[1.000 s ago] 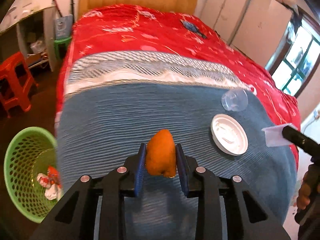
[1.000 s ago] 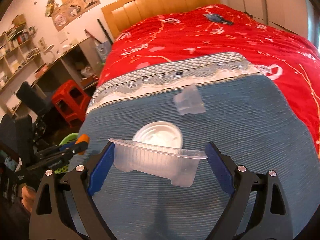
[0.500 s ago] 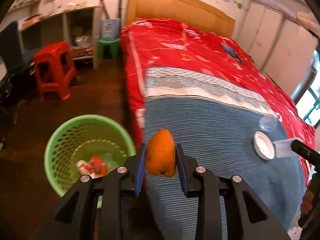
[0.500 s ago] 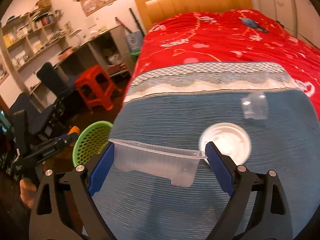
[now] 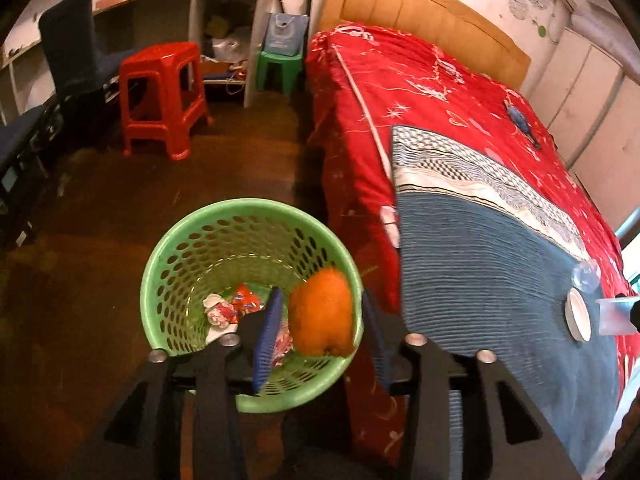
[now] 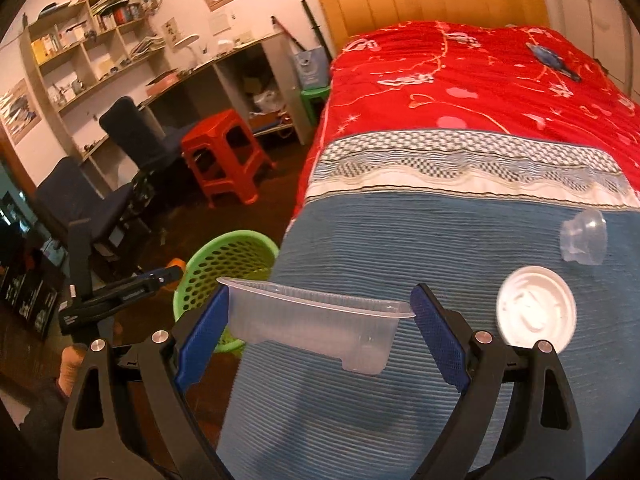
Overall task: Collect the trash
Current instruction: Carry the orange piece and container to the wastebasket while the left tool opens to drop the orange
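My left gripper (image 5: 321,294) hangs over the green mesh basket (image 5: 248,205) on the floor beside the bed. Its jaws are opening, and an orange peel (image 5: 320,316) sits loose between them with a gap at each pad. Crumpled wrappers (image 5: 232,308) lie in the basket. Over the blue blanket, my right gripper (image 6: 320,292) is shut on a clear plastic tray (image 6: 312,320), gripped by its ends. A white lid (image 6: 536,312) and a clear cup (image 6: 584,236) lie on the blanket to the right. The right wrist view also shows the left gripper (image 6: 160,280) by the basket (image 6: 232,236).
The bed (image 5: 440,92) with a red cover fills the right side. A red stool (image 5: 160,96), a small green stool (image 5: 278,68), a dark chair (image 5: 72,48) and a desk with shelves (image 6: 100,40) stand beyond the basket on the brown floor (image 5: 80,280).
The left gripper swung left from over the bed to above the green basket, and its pads have parted from the orange peel. The right gripper drifted left with the clear tray still held.
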### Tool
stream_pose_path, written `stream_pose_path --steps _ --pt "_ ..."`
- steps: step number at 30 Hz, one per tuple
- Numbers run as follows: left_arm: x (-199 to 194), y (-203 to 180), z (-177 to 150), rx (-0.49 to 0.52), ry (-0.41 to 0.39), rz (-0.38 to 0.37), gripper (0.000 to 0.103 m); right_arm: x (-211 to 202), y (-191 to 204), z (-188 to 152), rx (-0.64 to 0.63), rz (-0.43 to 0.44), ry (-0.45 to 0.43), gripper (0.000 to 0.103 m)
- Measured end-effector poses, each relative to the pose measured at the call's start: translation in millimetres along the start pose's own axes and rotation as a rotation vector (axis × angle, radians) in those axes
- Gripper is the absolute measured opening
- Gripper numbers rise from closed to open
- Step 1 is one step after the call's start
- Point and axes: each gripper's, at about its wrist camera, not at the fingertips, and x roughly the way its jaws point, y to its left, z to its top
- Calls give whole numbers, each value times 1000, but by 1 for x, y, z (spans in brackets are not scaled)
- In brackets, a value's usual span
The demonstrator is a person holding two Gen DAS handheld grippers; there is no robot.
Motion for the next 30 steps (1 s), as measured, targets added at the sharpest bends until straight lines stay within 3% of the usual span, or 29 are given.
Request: stream_pose_path --steps 3,17,30 --pt "1 8 0 -17 -6 7 56 5 9 1 -10 6 7 89" --pt "-31 46 -16 -125 -50 36 65 34 51 5 -65 75 47 89" --pt "-70 94 -40 -239 -111 110 85 87 107 8 -131 149 125 89"
